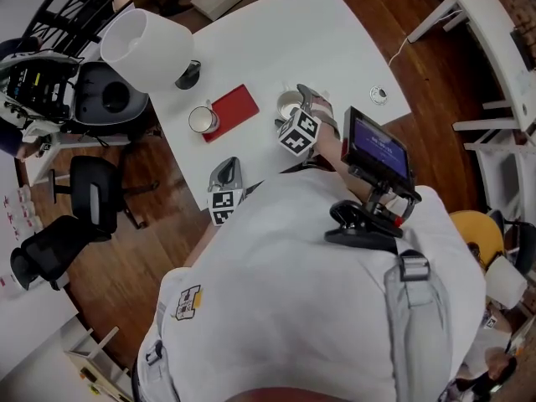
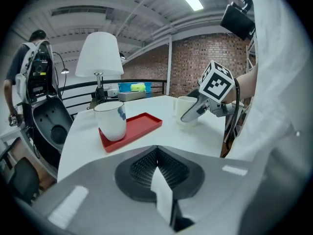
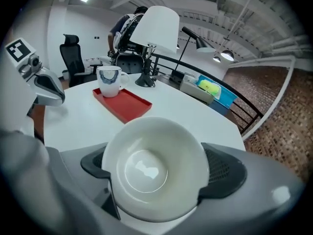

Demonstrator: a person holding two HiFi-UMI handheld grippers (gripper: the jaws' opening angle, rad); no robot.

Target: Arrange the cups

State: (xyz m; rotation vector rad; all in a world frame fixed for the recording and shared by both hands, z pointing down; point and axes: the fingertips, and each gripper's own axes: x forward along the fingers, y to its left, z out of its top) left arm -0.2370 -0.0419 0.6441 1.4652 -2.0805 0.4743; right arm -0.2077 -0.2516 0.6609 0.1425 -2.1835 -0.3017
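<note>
The right gripper's (image 3: 156,174) jaws are clamped on the sides of a plain white cup (image 3: 149,155), whose open mouth faces back along them; whether its base touches the worktop (image 1: 285,40) I cannot tell. In the right gripper view the red tray (image 3: 128,105) lies at about 11 o'clock from the cup, near but apart. Its long axis runs away toward 10 o'clock, with the bare end closest and a white mug (image 3: 108,81) standing on the far end. The next move likely carries the cup onto that bare end, and the right hand is the nearer one. The left gripper's (image 2: 156,151) jaws are closed on nothing, hovering by the worktop's near edge, at about 5 o'clock from the tray in the head view.
</note>
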